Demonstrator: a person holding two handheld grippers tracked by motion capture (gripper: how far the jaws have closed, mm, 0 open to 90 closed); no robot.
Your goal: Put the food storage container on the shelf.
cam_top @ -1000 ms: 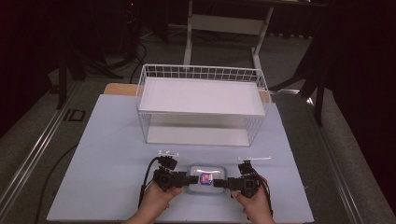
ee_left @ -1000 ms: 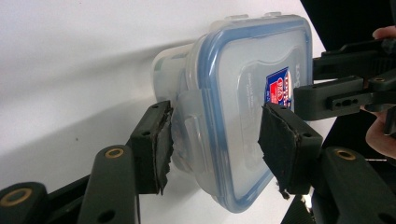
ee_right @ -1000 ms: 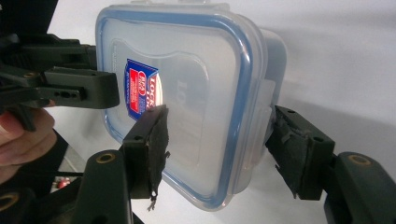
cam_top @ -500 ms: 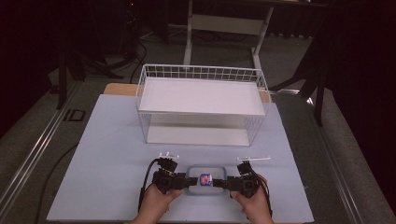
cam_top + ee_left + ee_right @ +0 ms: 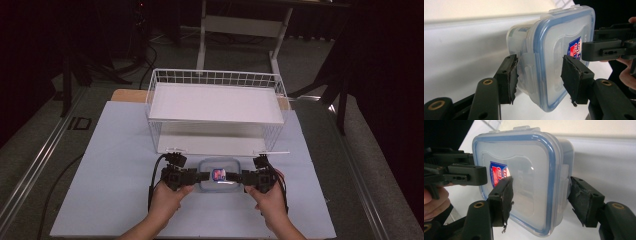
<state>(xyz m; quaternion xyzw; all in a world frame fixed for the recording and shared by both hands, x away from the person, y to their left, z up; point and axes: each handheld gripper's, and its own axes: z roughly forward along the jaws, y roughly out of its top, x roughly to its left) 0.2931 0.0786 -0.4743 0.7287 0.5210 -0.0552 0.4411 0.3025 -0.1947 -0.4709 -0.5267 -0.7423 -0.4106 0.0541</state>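
Container: clear lidded box (image 5: 218, 176), bottom centre, in front of the wire basket (image 5: 216, 111).
Left gripper (image 5: 539, 77): jaws apart, straddling one end clip, probably to lift.
Right gripper (image 5: 540, 198): likewise apart, straddling the opposite end.

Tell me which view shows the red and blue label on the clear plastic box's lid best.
The right gripper view: the red and blue label sits large on the blue-rimmed lid, partly behind a jaw. The left gripper view catches it foreshortened at the lid's edge. The high view shows it as a tiny patch.
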